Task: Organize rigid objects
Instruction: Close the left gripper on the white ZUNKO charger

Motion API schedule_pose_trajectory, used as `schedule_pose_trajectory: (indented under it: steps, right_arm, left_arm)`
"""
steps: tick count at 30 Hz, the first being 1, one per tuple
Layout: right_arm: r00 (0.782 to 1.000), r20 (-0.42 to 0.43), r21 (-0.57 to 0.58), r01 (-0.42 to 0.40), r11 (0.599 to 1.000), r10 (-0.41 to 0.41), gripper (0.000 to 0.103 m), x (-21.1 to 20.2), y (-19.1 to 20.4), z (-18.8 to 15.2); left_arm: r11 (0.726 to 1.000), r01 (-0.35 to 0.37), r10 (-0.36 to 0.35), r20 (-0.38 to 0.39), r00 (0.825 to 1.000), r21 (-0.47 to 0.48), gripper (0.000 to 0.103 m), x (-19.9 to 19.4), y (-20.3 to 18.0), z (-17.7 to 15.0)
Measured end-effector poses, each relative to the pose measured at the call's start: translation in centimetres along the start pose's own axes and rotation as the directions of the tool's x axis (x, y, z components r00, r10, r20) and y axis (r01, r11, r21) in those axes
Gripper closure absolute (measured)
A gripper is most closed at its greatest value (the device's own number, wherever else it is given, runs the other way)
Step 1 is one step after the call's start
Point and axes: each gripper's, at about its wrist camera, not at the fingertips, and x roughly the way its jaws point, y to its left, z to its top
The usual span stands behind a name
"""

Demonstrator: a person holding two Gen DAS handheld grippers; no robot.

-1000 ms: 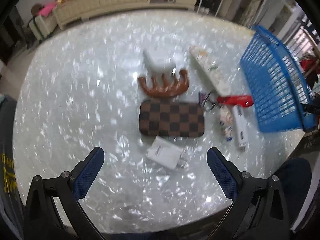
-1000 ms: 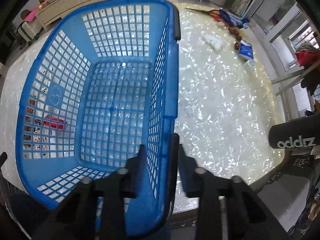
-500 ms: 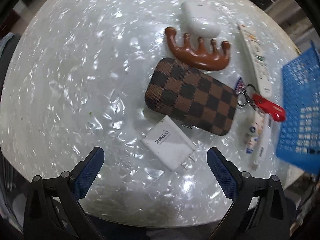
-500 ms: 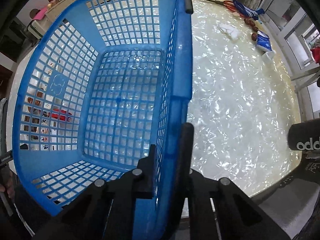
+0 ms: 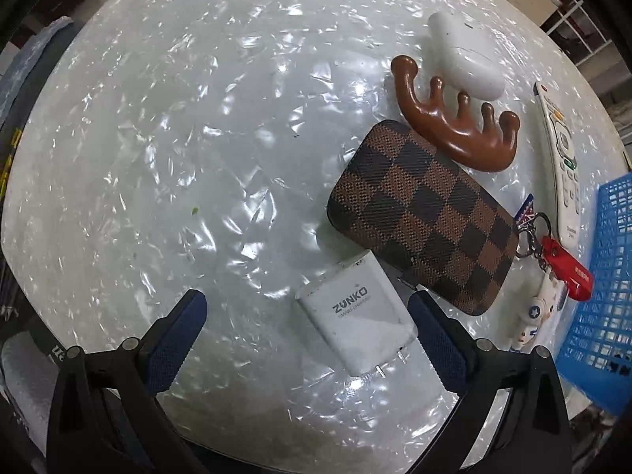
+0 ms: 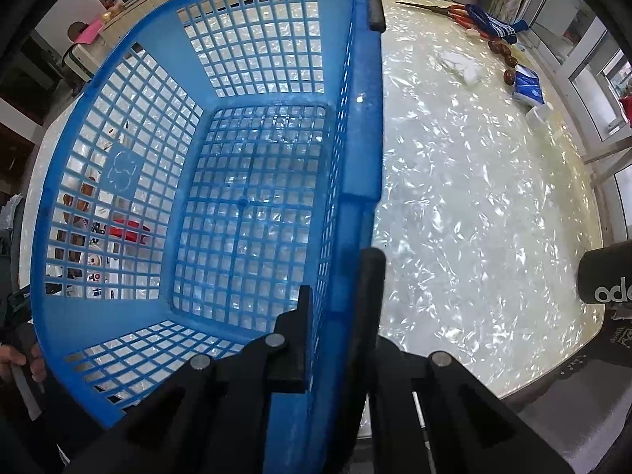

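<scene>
In the left wrist view my left gripper is open, low over the table, its jaws either side of a white ZUNKO charger. Beyond lie a brown checkered case, a brown wooden comb, a white earbud case, a white remote and a red keychain with a small figure. In the right wrist view my right gripper is shut on the right wall of the empty blue basket, whose corner shows in the left wrist view.
The white pearly table extends left of the objects. At the far right of the table lie scissors, a blue cloth, a blue packet and small brown balls. A black cylinder stands at the right edge.
My left gripper has dropped and moved forward over the charger, which now lies between its jaws. The right gripper keeps its hold on the basket, which has shifted slightly.
</scene>
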Motion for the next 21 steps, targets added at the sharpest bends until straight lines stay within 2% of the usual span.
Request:
schedule_pose_trajectory:
  steps: [3,8,13,17,19,21]
  right_arm:
    - [1.0,0.005,0.002,-0.002,1.0,0.002,0.096,-0.1,0.1,-0.3]
    - [1.0,0.011,0.003,-0.003,1.0,0.003,0.096,-0.8,0.2,-0.6]
    - [1.0,0.01,0.011,-0.004,1.0,0.004,0.096,-1.1,0.3,-0.6]
    - [1.0,0.009,0.011,0.007,1.0,-0.007,0.096,-1.1,0.6,-0.6]
    - [1.0,0.011,0.011,0.006,1.0,-0.006,0.096,-1.2,0.6,-0.8]
    - [1.0,0.011,0.012,0.004,1.0,-0.004,0.096,-1.2,0.6,-0.9]
  left_arm:
    - [1.0,0.001,-0.001,0.021,1.0,0.001,0.005,-0.1,0.0,-0.2]
    - [1.0,0.005,-0.005,0.041,0.999,0.021,0.033,-2.7,0.0,0.2]
    - [0.997,0.01,-0.012,0.024,1.0,0.073,0.035,-2.9,-0.2,0.6]
    - [1.0,0.005,-0.006,0.029,1.0,0.004,0.021,-2.5,2.0,1.1]
    - [1.0,0.005,-0.005,0.048,0.999,-0.003,0.021,-2.6,2.2,1.1]
    - [1.0,0.003,-0.003,0.071,0.997,-0.009,0.027,-2.7,2.3,1.2]
